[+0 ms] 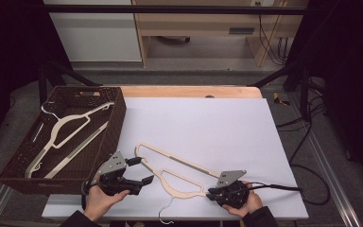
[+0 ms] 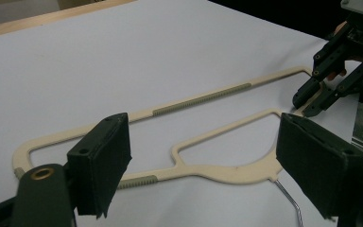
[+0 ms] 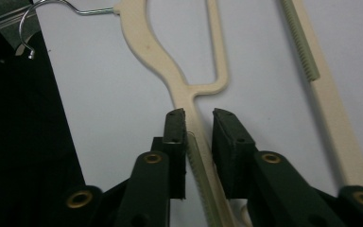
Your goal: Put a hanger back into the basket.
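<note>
A: Right gripper view: the cream hanger (image 3: 179,80) lies flat on the white counter (image 3: 113,118), its shoulder bar running up the middle of the frame between the right gripper (image 3: 199,118) fingers, which stand narrow around it. One pad touches; the other shows a sliver of gap.

B: So could it slip?

A: I think so. The bar is thin and ribbed there, and a lift from one end could let it swing or twist out.

B: And the left gripper (image 2: 203,142)?

A: Fingers wide, hovering over the hanger's neck at lower centre of its frame. The wire hook (image 1: 166,211) overhangs the counter's near edge and might snag.
</note>
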### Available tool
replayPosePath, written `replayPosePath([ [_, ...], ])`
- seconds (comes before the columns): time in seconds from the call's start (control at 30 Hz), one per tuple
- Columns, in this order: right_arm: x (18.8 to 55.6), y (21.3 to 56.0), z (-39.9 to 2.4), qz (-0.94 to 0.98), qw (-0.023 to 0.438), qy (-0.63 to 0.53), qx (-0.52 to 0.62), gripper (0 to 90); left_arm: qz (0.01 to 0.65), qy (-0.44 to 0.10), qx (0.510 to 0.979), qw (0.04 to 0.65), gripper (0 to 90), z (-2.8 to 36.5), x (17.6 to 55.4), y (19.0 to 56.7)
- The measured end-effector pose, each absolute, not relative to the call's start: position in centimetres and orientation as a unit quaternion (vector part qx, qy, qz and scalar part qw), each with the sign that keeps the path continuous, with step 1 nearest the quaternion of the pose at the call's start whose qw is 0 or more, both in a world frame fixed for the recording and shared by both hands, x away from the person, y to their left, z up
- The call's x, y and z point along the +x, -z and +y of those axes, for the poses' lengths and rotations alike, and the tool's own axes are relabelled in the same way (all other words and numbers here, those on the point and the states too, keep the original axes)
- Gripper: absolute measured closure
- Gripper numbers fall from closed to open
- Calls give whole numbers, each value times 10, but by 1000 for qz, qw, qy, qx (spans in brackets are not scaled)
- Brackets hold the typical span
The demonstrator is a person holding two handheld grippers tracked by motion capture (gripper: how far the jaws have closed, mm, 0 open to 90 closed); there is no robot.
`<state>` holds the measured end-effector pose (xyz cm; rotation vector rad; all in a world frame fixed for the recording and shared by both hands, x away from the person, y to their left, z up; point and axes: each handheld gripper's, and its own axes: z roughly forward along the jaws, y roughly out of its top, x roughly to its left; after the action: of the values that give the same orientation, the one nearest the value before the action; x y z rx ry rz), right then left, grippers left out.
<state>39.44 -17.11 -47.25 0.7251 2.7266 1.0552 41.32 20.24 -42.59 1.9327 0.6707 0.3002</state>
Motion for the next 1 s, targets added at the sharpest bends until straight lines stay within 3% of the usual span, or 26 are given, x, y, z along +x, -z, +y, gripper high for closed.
replayPosePath([
  [0.1, 393, 474, -176, 906, 68, -348, 229, 682, 278, -124, 803, 513, 187, 203, 413, 426],
  [0.27, 391, 474, -177, 914, 73, -336, 216, 767, 278, -121, 804, 511, 186, 201, 413, 426],
  [0.67, 395, 464, -177, 906, 40, -370, 200, 799, 269, -107, 812, 507, 192, 193, 409, 430],
  [1.0, 393, 454, -177, 895, 40, -391, 209, 799, 263, -52, 847, 460, 317, 164, 388, 461],
])
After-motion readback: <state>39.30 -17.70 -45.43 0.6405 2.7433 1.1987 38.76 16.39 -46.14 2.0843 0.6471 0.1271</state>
